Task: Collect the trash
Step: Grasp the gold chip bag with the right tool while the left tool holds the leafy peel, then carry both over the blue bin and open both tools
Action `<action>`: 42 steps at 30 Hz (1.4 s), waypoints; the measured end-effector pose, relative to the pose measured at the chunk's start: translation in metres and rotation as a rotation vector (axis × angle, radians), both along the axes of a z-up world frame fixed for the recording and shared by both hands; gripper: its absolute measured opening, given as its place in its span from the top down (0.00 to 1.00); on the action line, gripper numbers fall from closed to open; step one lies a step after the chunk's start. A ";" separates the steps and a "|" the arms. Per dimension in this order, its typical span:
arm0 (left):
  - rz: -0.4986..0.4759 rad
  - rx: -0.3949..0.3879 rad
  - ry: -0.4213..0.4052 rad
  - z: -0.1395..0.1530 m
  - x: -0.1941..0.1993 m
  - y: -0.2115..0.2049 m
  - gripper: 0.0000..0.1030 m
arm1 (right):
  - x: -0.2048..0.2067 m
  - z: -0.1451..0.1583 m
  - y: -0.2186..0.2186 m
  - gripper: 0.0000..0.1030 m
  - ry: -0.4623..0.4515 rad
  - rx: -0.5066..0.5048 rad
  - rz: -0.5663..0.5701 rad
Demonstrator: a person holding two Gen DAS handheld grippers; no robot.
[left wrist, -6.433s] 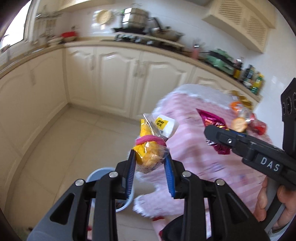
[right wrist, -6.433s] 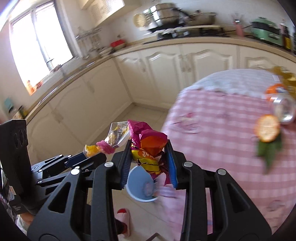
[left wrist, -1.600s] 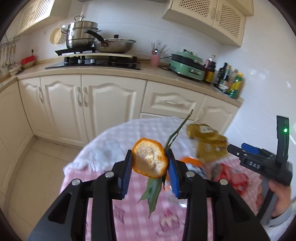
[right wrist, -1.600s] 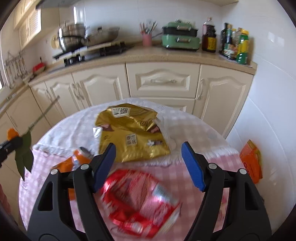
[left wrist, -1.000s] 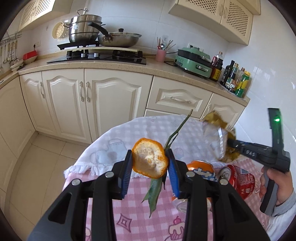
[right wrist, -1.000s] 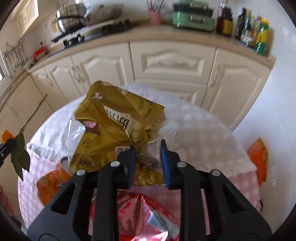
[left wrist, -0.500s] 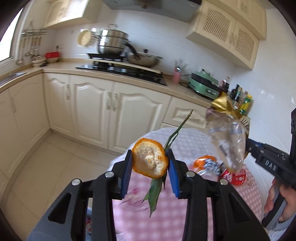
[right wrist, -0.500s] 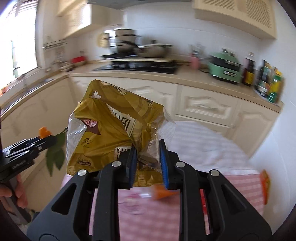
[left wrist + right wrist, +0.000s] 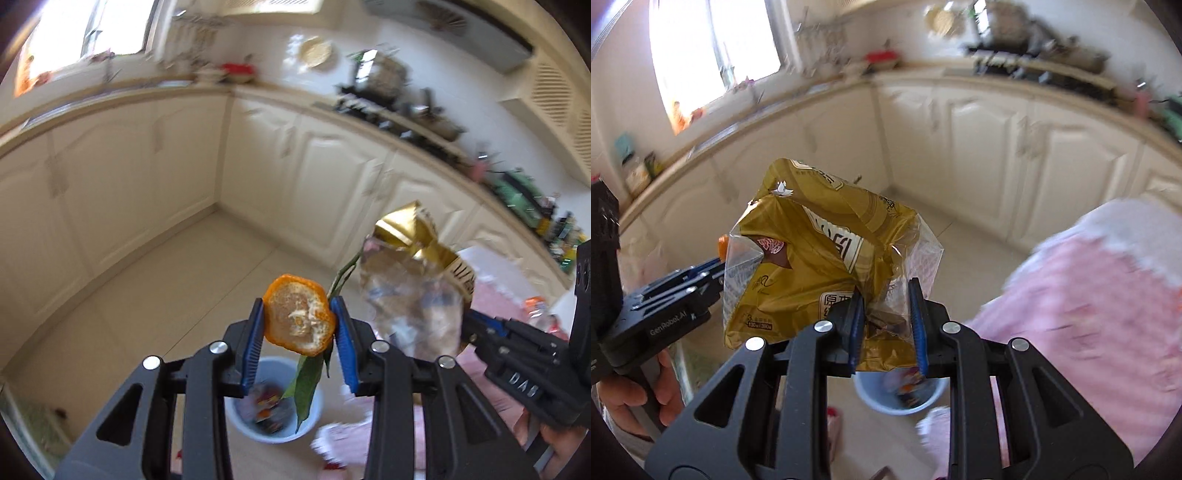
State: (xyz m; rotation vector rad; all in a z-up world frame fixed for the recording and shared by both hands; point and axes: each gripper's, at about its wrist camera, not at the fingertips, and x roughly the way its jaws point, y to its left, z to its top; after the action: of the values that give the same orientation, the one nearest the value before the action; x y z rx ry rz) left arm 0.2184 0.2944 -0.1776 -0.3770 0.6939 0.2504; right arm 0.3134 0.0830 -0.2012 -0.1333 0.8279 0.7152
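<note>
Clamping orange peel [image 9: 298,320] with leafy stem between its pads: left gripper [image 9: 300,345] | right gripper [image 9: 886,325] pinching gold snack bag [image 9: 820,258] | both above pale blue bin [image 9: 273,435] on tiled floor [image 9: 177,295] | pink-clothed table [image 9: 1100,302] just beside bin

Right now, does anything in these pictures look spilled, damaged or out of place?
Nothing looks spilled. The gold snack bag in the right tongs is crumpled and torn open, as trash would be. The orange peel in the left tongs trails a leafy stem. Both hang above the blue bin on the floor.
</note>
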 end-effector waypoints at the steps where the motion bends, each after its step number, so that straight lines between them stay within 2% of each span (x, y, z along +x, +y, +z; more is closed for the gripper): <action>1: 0.013 -0.006 0.020 -0.011 -0.001 0.009 0.66 | -0.001 -0.015 0.010 0.78 0.020 -0.018 0.005; 6: 0.059 -0.056 0.162 -0.087 0.003 0.048 0.66 | 0.016 -0.117 0.046 0.78 0.190 -0.147 -0.001; 9: 0.050 -0.096 0.235 -0.128 0.017 0.051 0.66 | 0.034 -0.180 0.051 0.78 0.288 -0.221 -0.047; 12: 0.023 -0.141 0.308 -0.170 0.035 0.048 0.66 | 0.054 -0.225 0.043 0.74 0.388 -0.237 -0.111; 16: -0.002 -0.212 0.380 -0.216 0.048 0.043 0.66 | 0.072 -0.261 0.033 0.70 0.468 -0.246 -0.146; 17: -0.009 -0.222 0.395 -0.221 0.056 0.039 0.66 | 0.076 -0.269 0.033 0.61 0.474 -0.254 -0.146; 19: -0.024 -0.230 0.422 -0.236 0.062 0.035 0.66 | 0.079 -0.280 0.035 0.47 0.485 -0.271 -0.146; 26: -0.058 -0.261 0.477 -0.263 0.083 0.021 0.66 | 0.078 -0.300 0.039 0.44 0.467 -0.361 -0.121; 32: -0.094 -0.295 0.500 -0.277 0.093 0.008 0.65 | 0.066 -0.297 0.032 0.43 0.430 -0.398 -0.106; 37: -0.138 -0.297 0.484 -0.271 0.102 -0.003 0.64 | 0.061 -0.284 0.024 0.41 0.378 -0.421 -0.094; 42: -0.156 -0.292 0.444 -0.255 0.104 -0.011 0.64 | 0.055 -0.268 0.014 0.41 0.346 -0.384 -0.099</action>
State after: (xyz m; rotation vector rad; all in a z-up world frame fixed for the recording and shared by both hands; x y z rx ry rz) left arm 0.3229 0.2829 -0.4325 -0.5505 1.1983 0.0816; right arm 0.3681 0.0972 -0.4688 -0.3164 1.2916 0.4842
